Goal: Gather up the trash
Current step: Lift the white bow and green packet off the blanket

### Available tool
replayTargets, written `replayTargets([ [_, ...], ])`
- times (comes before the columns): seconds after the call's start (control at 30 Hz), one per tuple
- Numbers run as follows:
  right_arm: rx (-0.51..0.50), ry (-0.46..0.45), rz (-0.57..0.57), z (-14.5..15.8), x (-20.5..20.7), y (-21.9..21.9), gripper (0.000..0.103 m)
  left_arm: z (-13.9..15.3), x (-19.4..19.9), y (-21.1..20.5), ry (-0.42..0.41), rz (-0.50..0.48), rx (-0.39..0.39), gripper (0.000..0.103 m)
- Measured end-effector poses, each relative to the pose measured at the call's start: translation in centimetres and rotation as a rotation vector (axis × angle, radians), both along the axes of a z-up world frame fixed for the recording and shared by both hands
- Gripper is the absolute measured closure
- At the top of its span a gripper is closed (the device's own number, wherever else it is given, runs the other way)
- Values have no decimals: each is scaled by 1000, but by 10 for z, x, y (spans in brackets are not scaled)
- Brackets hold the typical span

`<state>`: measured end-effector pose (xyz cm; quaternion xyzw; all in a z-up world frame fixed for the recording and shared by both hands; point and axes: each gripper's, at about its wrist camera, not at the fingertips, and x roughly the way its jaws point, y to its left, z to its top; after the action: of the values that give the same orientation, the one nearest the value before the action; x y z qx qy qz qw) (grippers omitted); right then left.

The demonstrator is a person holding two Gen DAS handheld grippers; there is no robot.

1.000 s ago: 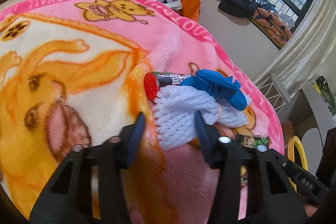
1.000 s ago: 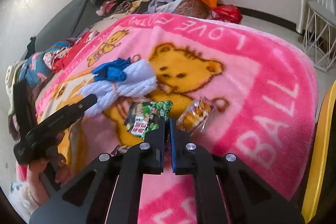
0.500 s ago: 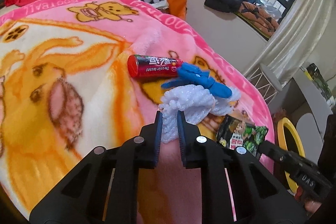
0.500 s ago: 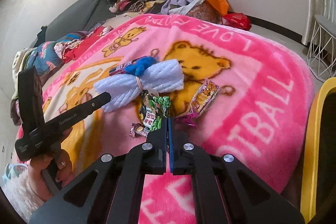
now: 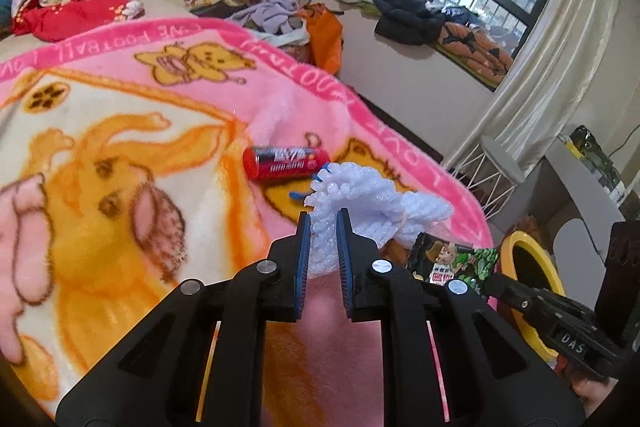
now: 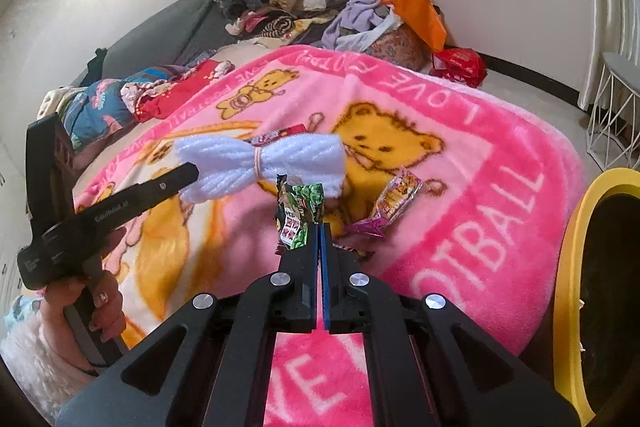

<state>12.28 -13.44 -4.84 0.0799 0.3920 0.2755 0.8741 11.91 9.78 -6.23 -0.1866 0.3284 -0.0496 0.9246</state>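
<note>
**Handling Notes: Foam Wrap and Snack Wrapper**

Pink bear blanket (image 6: 460, 155) covers the bed. I have the left claw (image 5: 322, 227) clamped on the white foam wrap (image 5: 360, 203), lifted clear: light, soft, compressible, best pinched at one end. The right claw (image 6: 320, 235) pinches the green snack wrapper (image 6: 300, 211), which looks thin and slippery. A red tube (image 5: 286, 163) and pink wrapper (image 6: 394, 203) remain mid-bed; the yellow bin (image 6: 576, 267) stands off the bed's right edge, unobstructed.

2 wrappers (image 6: 299, 215), 1 foam net (image 6: 260, 161), 1 can (image 5: 285, 162).
</note>
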Motion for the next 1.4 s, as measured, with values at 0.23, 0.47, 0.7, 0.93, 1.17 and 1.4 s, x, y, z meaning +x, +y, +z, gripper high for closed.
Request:
replayTargets([
  [0.23, 15, -35, -2, 15, -11, -5, 101, 23, -8, 1, -49, 14, 6, 94],
  [0.47, 27, -64, -15, 27, -17, -12, 101, 38, -11, -2, -73, 12, 9, 94],
  [0.7, 41, -93, -38, 39, -24, -24, 101, 52, -11, -16, -93, -1, 25, 94],
  [0.93, 53, -114, -66, 48, -31, -41, 101, 60, -13, -31, -107, -22, 37, 94],
  [1.17, 58, -127, -101, 52, -38, -57, 101, 64, -13, -46, -111, -46, 49, 94],
  [1.4, 69, -129, -149, 56, -40, -79, 101, 64, -14, -63, -111, -77, 70, 94],
])
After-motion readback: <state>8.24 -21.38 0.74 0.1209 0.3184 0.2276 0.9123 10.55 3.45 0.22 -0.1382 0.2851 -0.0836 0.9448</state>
